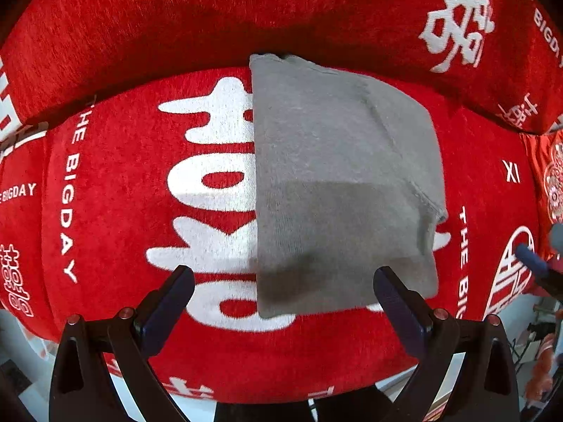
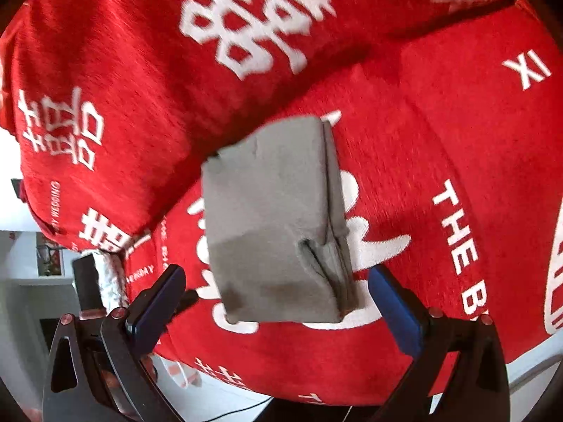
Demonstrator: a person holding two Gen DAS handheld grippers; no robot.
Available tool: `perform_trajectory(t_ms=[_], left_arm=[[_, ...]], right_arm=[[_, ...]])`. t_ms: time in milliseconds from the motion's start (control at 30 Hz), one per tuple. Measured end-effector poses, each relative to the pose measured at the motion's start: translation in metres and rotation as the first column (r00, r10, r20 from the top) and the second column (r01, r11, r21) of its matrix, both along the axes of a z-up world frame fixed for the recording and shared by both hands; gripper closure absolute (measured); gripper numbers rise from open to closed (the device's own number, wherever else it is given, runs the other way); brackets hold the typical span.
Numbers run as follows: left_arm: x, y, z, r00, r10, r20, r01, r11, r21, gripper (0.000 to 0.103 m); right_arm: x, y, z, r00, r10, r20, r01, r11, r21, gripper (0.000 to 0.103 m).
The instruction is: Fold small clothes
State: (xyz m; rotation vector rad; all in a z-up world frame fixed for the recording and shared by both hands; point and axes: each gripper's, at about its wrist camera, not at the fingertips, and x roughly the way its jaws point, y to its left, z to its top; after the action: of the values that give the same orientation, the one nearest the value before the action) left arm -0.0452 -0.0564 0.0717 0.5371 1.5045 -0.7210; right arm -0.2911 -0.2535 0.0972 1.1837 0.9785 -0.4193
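A small grey garment (image 1: 337, 183) lies folded into a compact rectangle on the red seat cushion (image 1: 123, 183). It also shows in the right wrist view (image 2: 278, 225), with layered fold edges along its right side. My left gripper (image 1: 283, 290) is open and empty, hovering just above the garment's near edge. My right gripper (image 2: 276, 290) is open and empty, also hovering over the near edge of the garment. The tip of the right gripper (image 1: 531, 258) shows at the right edge of the left wrist view.
The red sofa cover has large white characters and "THE BIGDAY" lettering. The red backrest (image 1: 246, 10) rises behind the garment. A red patterned cushion (image 1: 550, 183) lies at the far right. White floor and dark furniture (image 2: 84, 281) show beyond the seat's front edge.
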Motion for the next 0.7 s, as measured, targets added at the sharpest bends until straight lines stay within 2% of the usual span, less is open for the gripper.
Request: perform_trajectory(t_ms=[200,400,700], left_arm=[[0.012,-0.009,-0.029,0.999,0.037,-0.011,-0.037,0.999,-0.018,0.001],[0.024,-0.017,-0.052,0.997,0.072,-0.005,-0.072,0.996,-0.047,0.001],[0.026,-0.023,-0.070,0.996,0.085,0.000,-0.085,0.995,-0.047,0.001]], right_arm=[[0.009,-0.005,-0.050,0.999,0.014,-0.052,-0.010,0.997,0.079,0.000],[0.022,-0.020,-0.087,0.997,0.052,-0.061,-0.046,0.994,0.101,0.000],[0.032,-0.031,-0.107,0.998,0.061,-0.032,-0.056,0.989,0.134,0.000]])
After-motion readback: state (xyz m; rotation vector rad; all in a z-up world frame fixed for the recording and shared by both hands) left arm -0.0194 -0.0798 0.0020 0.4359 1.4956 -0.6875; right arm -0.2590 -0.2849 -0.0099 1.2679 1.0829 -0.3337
